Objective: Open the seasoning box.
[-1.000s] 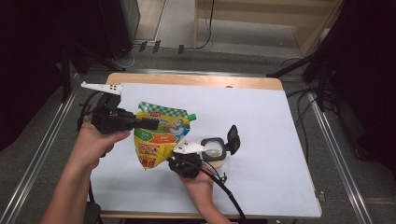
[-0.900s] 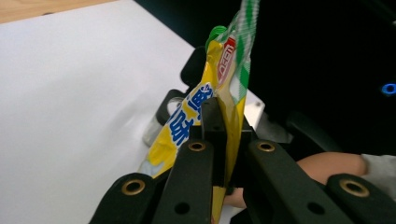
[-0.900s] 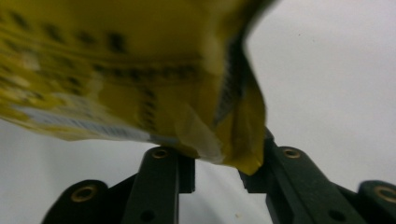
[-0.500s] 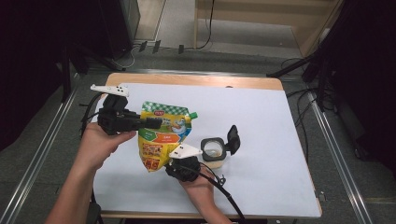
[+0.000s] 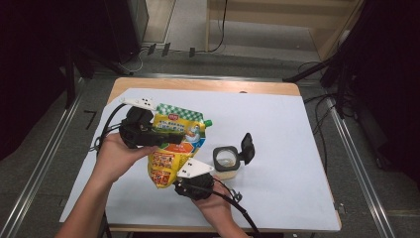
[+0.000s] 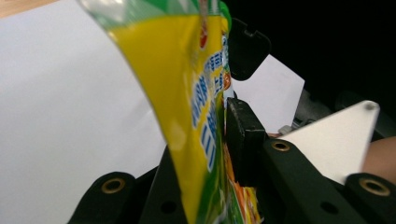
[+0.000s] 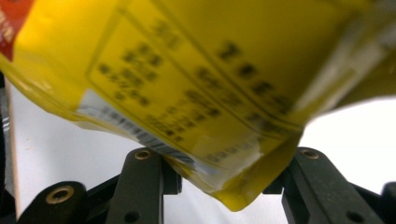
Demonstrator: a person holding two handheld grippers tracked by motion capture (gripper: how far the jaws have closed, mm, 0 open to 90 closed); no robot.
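A yellow pouch (image 5: 168, 161) with a green checked top and a green cap lies tilted on the white sheet. My left gripper (image 5: 171, 135) reaches across its upper half from the left. In the left gripper view the pouch (image 6: 177, 84) stands between the jaws with one pad (image 6: 243, 140) against its face; these jaws have just been opening a little. My right gripper (image 5: 184, 174) sits at the pouch's bottom end. In the right gripper view the bottom corner of the pouch (image 7: 210, 70) hangs between widely spread jaws, which have just been opening.
A clear round jar (image 5: 227, 157) with its black flip lid (image 5: 247, 147) open stands just right of the pouch, beside my right hand. The white sheet (image 5: 297, 188) covers a wooden table (image 5: 208, 85). Cables trail off the left edge; a metal rail runs along each side.
My left hand has shifted slightly right and down along the pouch. My right hand has drawn back toward the near edge, at the pouch's bottom. The jar has not moved.
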